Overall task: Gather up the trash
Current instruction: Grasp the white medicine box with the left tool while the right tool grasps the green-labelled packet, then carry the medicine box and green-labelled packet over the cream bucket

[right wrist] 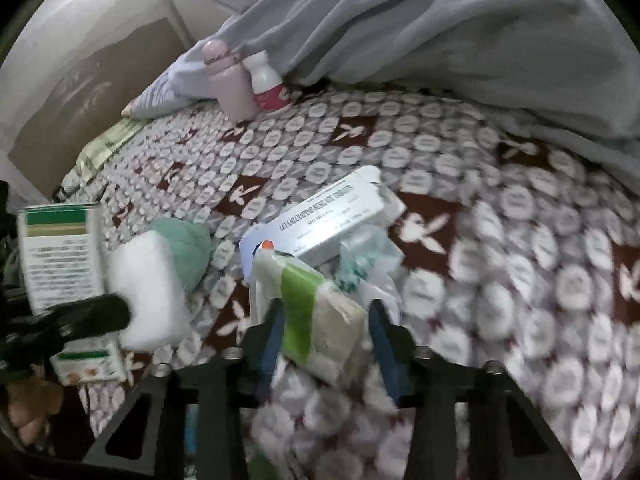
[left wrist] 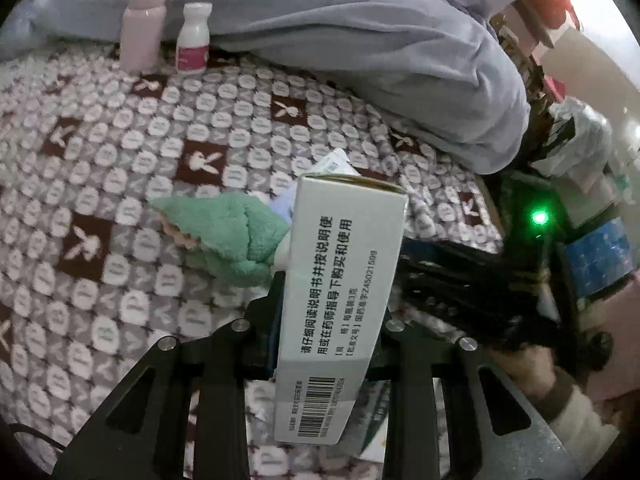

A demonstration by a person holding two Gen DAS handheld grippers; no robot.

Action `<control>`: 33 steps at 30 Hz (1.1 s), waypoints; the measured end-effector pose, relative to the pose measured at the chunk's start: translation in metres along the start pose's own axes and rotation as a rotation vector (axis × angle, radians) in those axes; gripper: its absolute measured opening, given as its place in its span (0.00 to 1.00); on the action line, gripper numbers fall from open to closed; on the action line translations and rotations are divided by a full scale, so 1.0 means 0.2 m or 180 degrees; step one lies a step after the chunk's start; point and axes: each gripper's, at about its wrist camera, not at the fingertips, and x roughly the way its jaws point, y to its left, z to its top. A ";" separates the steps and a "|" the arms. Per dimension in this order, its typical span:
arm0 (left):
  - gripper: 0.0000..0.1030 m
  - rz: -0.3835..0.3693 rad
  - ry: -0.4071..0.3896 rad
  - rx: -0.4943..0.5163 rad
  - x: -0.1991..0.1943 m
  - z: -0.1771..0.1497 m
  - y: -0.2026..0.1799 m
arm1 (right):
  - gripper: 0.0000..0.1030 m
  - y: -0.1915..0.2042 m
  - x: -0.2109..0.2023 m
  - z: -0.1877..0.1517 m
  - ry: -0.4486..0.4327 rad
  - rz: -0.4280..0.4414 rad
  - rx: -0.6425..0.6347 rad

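On my left I have the left hand-held gripper [left wrist: 332, 312] clamped narrow on a tall grey medicine box [left wrist: 340, 300], which stands upright between the jaws, printed side and barcode facing the camera, lifted clear of the bed [left wrist: 120, 168]. Just behind it lie a green fluffy cloth [left wrist: 236, 236] and a white packet edge on the rabbit-patterned blanket. At the far edge of that blanket a pink bottle [left wrist: 143, 24] and a small white bottle [left wrist: 194, 40] stand upright side by side, capped, against a rumpled grey quilt [left wrist: 360, 40]; I cannot see what they hold.

Moving right, my right hand-held gripper [right wrist: 324, 320] is closed on a crumpled white-and-green wrapper [right wrist: 316, 308], its blue pads pressing either side. Directly beyond its tips sits a white pill box [right wrist: 336, 220] lying tilted on a small heap of clear plastic wrappers [right wrist: 372, 256]. From this view the left hand-held gripper shows at the far left edge with its box [right wrist: 60, 256], near a white foam block [right wrist: 148, 288].

Both hand-held grippers point steeply down at the bed. A sleeve and fingers [left wrist: 560, 392] show at the lower right of the left view.
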 end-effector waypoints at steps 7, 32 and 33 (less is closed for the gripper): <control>0.26 -0.0076 0.0002 -0.0257 0.01 0.01 0.08 | 0.12 0.02 -0.19 -0.08 -0.0262 -0.0092 -0.0101; 0.26 -0.0124 0.0189 0.0465 0.08 -0.12 -0.63 | 0.12 -0.32 -0.92 -0.49 -0.0761 -0.0386 0.0509; 0.26 -0.0131 0.0202 0.0498 0.09 -0.12 -0.66 | 0.12 -0.33 -0.94 -0.51 -0.0778 -0.0409 0.0526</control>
